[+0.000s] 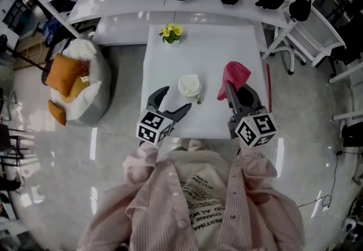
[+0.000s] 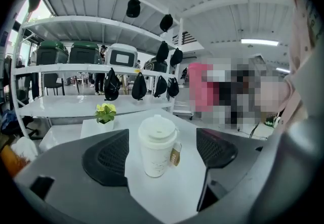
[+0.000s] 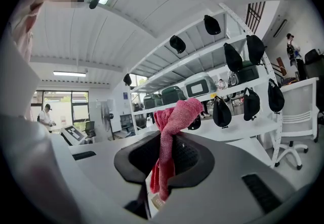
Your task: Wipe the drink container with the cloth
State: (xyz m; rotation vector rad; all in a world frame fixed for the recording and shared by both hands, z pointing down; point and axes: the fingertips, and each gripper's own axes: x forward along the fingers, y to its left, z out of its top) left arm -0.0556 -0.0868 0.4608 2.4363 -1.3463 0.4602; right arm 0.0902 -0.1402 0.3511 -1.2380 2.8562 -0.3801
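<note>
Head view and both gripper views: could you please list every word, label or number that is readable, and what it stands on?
"CHANGE", it seems: upside down on the person's shirt; the other lines there are creased and unreadable.
Brown tag on the cup: print too small to read.
Marker cubes: square codes only, no letters.
The cloth: no print seen.

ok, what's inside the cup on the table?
Cannot tell: a white lid covers the cup, hiding its contents. Only a small tag shows, hanging outside.
</note>
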